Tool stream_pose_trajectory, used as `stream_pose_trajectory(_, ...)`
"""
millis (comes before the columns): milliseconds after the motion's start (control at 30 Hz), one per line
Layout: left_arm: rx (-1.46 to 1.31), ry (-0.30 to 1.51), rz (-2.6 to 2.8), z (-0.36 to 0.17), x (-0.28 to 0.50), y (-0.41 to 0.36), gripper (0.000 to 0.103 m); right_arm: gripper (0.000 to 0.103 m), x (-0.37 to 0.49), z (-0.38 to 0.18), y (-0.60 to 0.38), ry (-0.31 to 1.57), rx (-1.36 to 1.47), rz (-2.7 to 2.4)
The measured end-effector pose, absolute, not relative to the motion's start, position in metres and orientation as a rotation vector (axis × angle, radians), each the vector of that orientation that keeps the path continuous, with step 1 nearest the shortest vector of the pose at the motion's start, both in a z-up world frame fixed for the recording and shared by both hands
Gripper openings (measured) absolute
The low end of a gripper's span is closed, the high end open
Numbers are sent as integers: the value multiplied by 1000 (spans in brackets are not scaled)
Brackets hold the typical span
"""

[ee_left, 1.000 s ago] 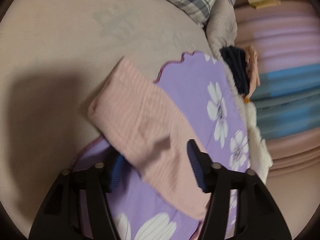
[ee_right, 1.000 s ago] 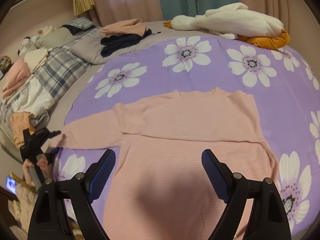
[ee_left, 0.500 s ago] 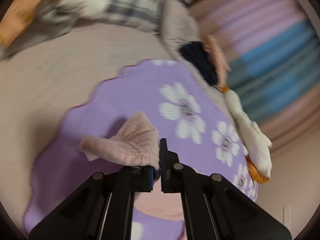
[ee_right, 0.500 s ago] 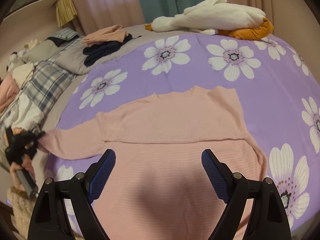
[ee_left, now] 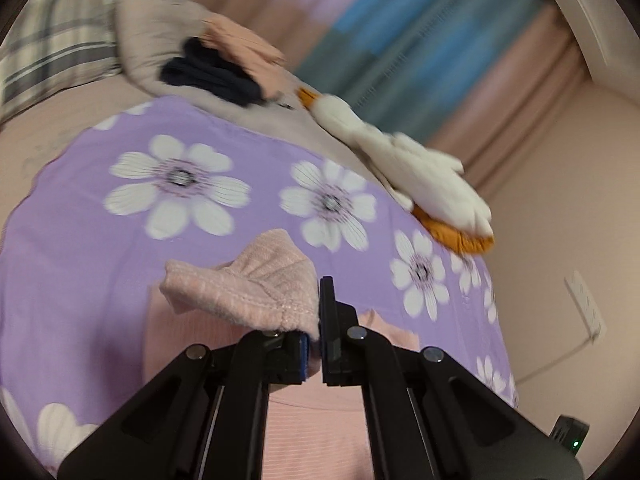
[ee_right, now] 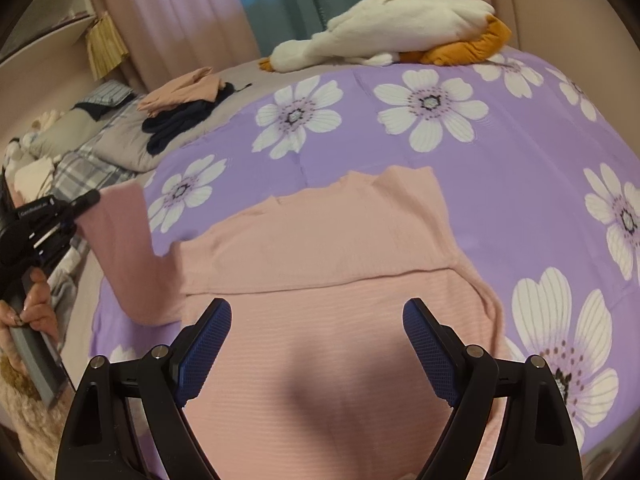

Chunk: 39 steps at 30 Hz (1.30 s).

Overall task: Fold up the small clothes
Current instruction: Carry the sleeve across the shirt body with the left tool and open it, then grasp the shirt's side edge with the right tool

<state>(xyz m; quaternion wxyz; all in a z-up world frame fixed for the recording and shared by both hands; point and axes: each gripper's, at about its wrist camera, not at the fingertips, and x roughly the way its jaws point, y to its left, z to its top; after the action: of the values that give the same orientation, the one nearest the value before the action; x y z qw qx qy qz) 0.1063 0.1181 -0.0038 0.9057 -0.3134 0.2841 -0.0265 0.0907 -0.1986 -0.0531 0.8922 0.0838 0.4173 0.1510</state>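
Pinching sleeve cuff [ee_left: 256, 292], left claw [ee_left: 314, 344]; blanket [ee_right: 500, 168] roomy.

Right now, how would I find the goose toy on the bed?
Find the purple flowered blanket. At its far edge, before the curtains, lies the goose toy. It is the only fluffy white thing there, with an orange beak and feet.

A pink ribbed sweater [ee_right: 320, 320] lies flat on the purple floral bedspread, its upper part folded across the body; one sleeve [ee_right: 120, 240] is lifted off the bed, its cuff [ee_left: 256, 292] bunched and raised.
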Motion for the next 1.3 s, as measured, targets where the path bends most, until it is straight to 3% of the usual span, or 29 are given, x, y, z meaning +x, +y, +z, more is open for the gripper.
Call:
stream_pose_trajectory(433,-516,809,-216,-71,155,5,1,87,95,-66,-238,893,232,252)
stream_pose_trajectory(867,-519,1052,-245,-153,163,-26,7,87,101,-89,-251,962,255,226)
stream_pose_trajectory(933,-529,1062,-261,-147,158,-21,21,87,102,-91,-252,970,257,226)
stream_pose_trajectory(1000,-566,1060,-270,-137,150,-12,48,87,103,-92,-251,974,257,227)
stream_pose_trajectory(1067,-572,1020,-269,-121,137,-2,57,87,104,-92,-249,974,250,230)
stream_pose_trajectory(1133,-556,980,-244,-106,124,9,62,87,104,-91,-245,971,233,235)
stream_pose_trajectory(1300,-475,952,-94,-86,93,37,60,87,111,-86,-222,969,139,267)
